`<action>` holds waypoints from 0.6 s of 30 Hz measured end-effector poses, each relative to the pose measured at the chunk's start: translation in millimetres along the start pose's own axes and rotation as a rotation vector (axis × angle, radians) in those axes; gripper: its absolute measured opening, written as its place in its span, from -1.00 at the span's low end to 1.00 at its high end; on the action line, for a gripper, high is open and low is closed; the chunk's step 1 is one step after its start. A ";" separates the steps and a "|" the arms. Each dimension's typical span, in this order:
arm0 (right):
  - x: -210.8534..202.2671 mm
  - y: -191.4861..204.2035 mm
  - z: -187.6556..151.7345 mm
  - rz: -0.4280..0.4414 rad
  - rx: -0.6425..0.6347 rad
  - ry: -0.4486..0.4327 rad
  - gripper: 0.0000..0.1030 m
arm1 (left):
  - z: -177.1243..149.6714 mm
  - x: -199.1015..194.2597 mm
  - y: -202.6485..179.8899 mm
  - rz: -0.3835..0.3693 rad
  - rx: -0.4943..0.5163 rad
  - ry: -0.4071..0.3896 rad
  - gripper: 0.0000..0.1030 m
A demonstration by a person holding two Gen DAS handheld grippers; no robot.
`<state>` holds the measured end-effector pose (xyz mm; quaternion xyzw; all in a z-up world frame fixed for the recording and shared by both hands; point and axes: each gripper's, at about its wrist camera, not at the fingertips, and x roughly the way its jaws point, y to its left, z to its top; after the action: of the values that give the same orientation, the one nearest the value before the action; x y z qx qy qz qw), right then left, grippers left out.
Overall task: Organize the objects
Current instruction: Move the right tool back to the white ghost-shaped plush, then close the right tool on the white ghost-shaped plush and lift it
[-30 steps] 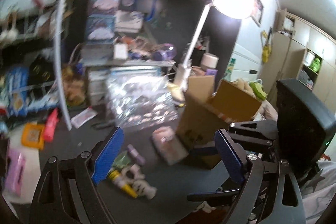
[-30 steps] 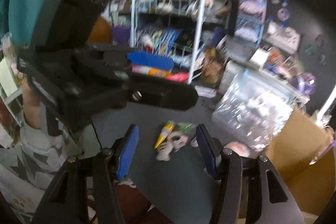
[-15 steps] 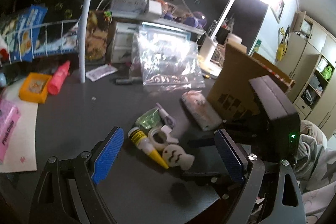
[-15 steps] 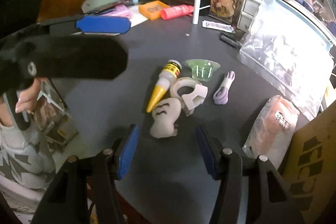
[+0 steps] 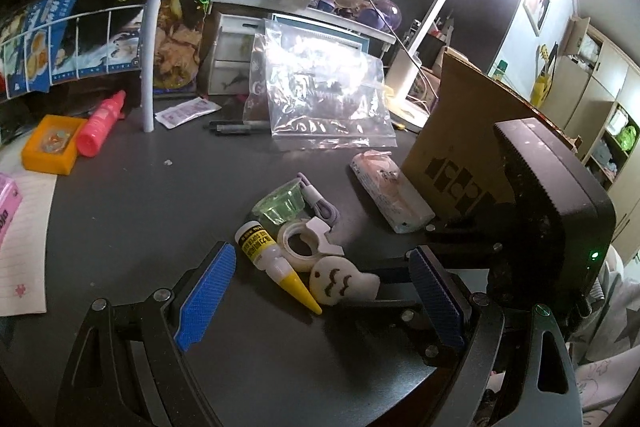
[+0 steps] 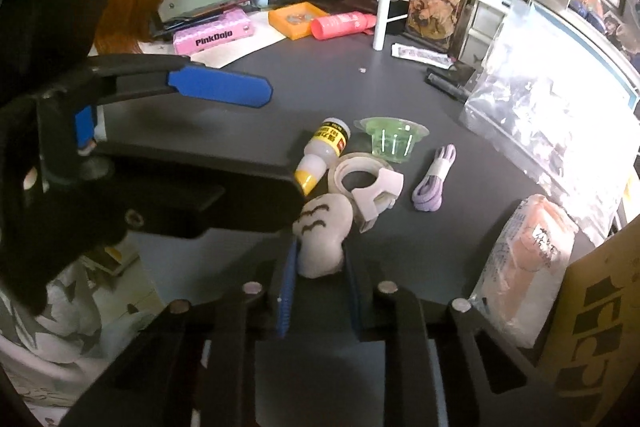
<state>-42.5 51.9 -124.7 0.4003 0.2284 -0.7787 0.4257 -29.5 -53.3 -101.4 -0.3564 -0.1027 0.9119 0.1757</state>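
A small pile lies on the dark table: a white ghost-shaped toy, a glue bottle with a yellow tip, a white tape dispenser, a green plastic cup and a coiled purple cable. My right gripper is shut on the ghost toy's near end. My left gripper is open and empty, its blue pads on either side of the pile.
A cardboard box stands to the right, a pink tissue pack beside it. A clear zip bag leans behind. An orange tray, a pink bottle, a wire rack post and a PinkDojo box are to the left.
Both grippers swung down toward the table and came in on the pile. My right gripper closed from open onto the ghost toy.
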 end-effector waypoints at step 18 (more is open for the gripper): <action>-50.0 6.6 -6.2 -0.001 -0.033 -0.157 -0.66 | 9.0 -4.0 -27.4 -0.049 0.042 -0.003 0.69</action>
<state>-18.4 76.7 -87.5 0.3310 0.2074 -0.8040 0.4483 -26.2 -30.3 -83.9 -0.3487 -0.0924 0.9098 0.2053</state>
